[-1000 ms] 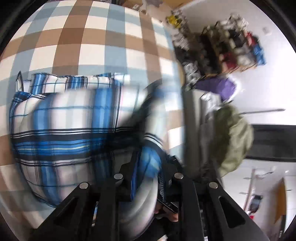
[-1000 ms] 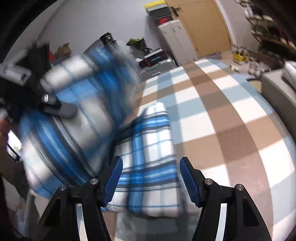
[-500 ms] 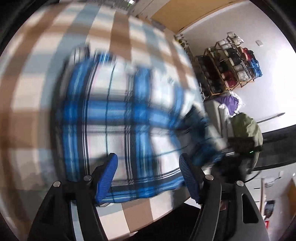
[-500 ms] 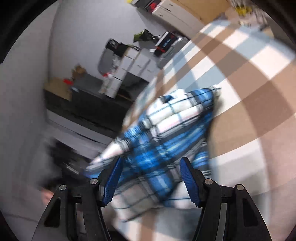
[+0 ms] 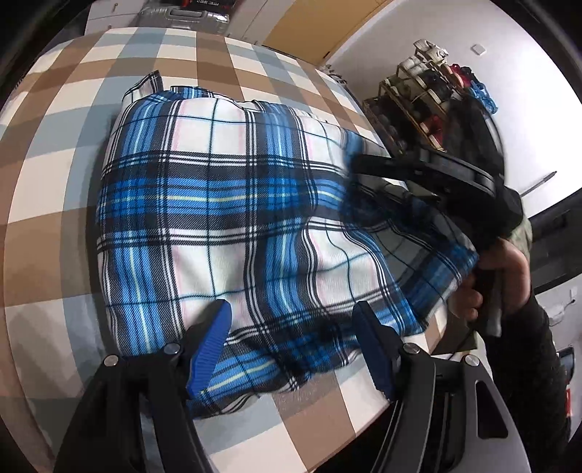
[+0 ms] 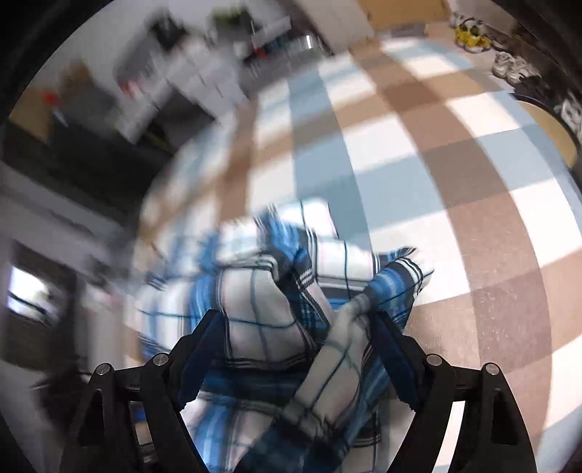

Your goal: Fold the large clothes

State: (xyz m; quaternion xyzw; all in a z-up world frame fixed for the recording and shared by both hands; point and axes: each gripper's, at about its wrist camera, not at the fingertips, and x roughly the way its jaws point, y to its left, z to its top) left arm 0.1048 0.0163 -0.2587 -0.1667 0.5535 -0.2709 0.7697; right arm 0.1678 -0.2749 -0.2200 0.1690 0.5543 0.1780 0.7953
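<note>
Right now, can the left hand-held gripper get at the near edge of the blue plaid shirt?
Probably yes: the left hand-held gripper is open right over the blue plaid shirt, with nothing between them.

Work surface is a brown, grey-blue and white checked cover (image 5: 254, 58); beyond it stand a white wall (image 5: 527, 120), a wooden door (image 5: 309, 25), a cluttered shoe rack (image 5: 429, 98) and a silver suitcase (image 5: 182, 16).

Left gripper (image 5: 291, 342) released plaid shirt (image 5: 232, 203), shirt now flat, right gripper (image 6: 296, 349) jaws just widened around cloth
</note>
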